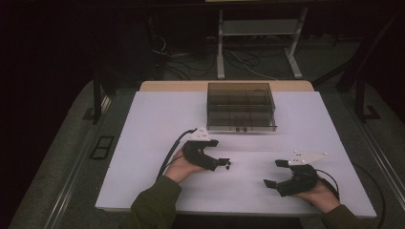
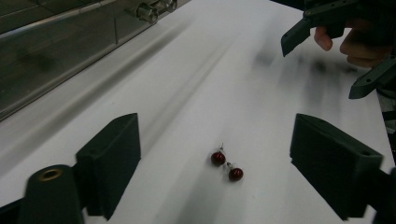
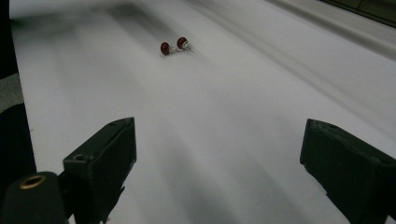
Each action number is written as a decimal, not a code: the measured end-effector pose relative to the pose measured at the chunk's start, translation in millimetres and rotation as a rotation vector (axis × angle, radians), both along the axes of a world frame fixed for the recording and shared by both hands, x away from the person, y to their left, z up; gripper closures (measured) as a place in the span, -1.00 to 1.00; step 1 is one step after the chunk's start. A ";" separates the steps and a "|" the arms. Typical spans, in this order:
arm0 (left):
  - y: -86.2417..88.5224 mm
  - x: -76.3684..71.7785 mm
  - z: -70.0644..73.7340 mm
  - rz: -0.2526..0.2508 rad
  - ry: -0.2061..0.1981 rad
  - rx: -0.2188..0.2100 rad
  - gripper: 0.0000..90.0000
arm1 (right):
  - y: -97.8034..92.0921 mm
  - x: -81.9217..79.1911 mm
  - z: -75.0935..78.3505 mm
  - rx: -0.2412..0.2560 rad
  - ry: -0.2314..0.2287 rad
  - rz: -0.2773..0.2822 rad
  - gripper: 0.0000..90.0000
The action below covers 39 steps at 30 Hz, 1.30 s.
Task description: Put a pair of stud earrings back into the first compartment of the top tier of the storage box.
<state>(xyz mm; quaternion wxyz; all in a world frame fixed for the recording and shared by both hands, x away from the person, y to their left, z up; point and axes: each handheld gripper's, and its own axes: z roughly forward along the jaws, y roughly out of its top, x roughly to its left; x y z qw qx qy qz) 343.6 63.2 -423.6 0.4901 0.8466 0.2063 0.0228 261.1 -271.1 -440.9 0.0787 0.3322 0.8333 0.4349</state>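
Observation:
Two small red bead earrings (image 2: 227, 166) lie close together on the white table (image 1: 157, 124). My left gripper (image 2: 215, 136) stands open just above the table, one jaw on each side of the earrings without touching them. In the high view, the left gripper (image 1: 224, 163) is at mid-table and the earrings (image 1: 229, 166) are a dark speck at its tips. My right gripper (image 1: 273, 173) is open near the front right, pointing left. Its own view has the right gripper (image 3: 219, 147) empty, with the earrings (image 3: 173, 45) farther ahead.
A smoky transparent box (image 1: 241, 106) with several compartments stands at the back centre of the table; its front wall (image 2: 56, 51) with small metal knobs runs along the left gripper's left side. Cables trail from both grippers. Floor and a metal stand lie beyond the table.

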 end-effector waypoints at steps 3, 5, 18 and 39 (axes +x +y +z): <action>-4.5 2.7 -0.7 -0.009 0.005 -0.001 -0.52 | -0.2 -0.3 0.2 0.001 0.000 -0.001 -0.78; -8.2 4.4 -1.0 -0.015 0.011 0.000 -0.47 | -0.1 -0.4 0.1 -0.001 0.000 -0.002 -0.78; -27.8 6.9 -7.0 -0.063 -0.015 0.075 0.07 | -0.2 -0.6 0.1 0.000 0.000 0.000 -0.78; -34.6 6.5 -20.1 -0.087 0.040 0.162 0.66 | -0.8 -1.7 0.7 0.002 -0.003 0.004 -0.78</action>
